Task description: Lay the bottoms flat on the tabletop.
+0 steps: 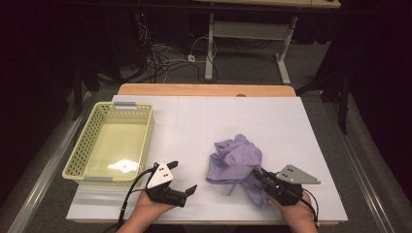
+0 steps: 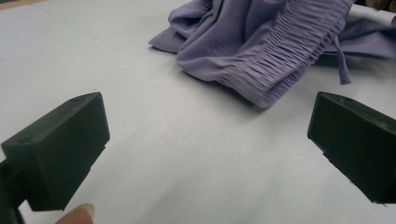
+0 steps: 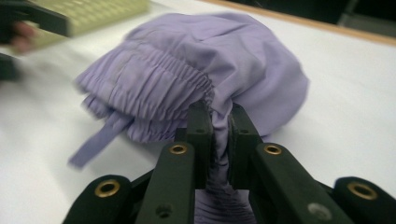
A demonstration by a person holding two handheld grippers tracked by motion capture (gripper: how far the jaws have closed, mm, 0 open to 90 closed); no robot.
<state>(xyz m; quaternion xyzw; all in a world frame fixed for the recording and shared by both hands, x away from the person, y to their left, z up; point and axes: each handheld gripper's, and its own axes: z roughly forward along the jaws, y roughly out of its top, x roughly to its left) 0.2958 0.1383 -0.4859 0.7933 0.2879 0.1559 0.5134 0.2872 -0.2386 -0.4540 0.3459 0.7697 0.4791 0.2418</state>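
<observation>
A crumpled purple garment (image 1: 235, 158) with a gathered elastic band lies on the white table (image 1: 194, 126), right of the middle. My right gripper (image 1: 257, 174) comes in from the front right and is shut on a fold of the cloth; in the right gripper view the fabric (image 3: 196, 60) is pinched between the two jaws of that gripper (image 3: 220, 119). My left gripper (image 1: 183, 176) is held near the front edge, left of the garment, with its jaws wide apart. In the left gripper view, bare table lies between the jaws of that gripper (image 2: 205, 140), and the garment (image 2: 261, 42) is beyond them.
A pale yellow perforated basket (image 1: 145, 141) stands at the table's left side with nothing visible in it, and its corner (image 3: 93, 11) appears in the right gripper view. A thin purple strap (image 3: 95, 140) trails from the garment. Bare white surface stretches behind the cloth.
</observation>
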